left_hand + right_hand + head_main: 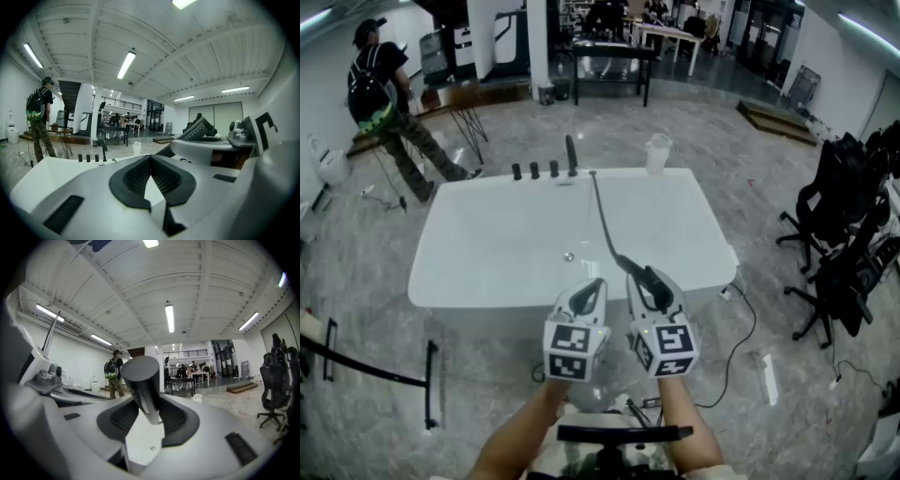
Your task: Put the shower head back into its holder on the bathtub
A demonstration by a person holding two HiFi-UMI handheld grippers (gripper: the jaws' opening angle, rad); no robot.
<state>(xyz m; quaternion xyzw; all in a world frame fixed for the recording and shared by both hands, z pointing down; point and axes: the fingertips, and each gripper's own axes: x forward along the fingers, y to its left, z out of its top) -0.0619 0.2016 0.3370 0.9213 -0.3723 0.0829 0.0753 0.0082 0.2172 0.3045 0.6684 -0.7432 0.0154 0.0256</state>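
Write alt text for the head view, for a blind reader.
The right tongs grip a dark shower head above the near rim of a white bathtub, its hose trailing back to the far-rim fittings. The left tongs, shut and empty, sit alongside.

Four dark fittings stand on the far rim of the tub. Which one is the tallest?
The rightmost fitting, beside the hose end. It rises well above the three short knobs to its left.

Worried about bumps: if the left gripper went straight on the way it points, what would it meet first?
Probably the bathtub itself: the left gripper points across its white basin, slightly down; depth is unclear.
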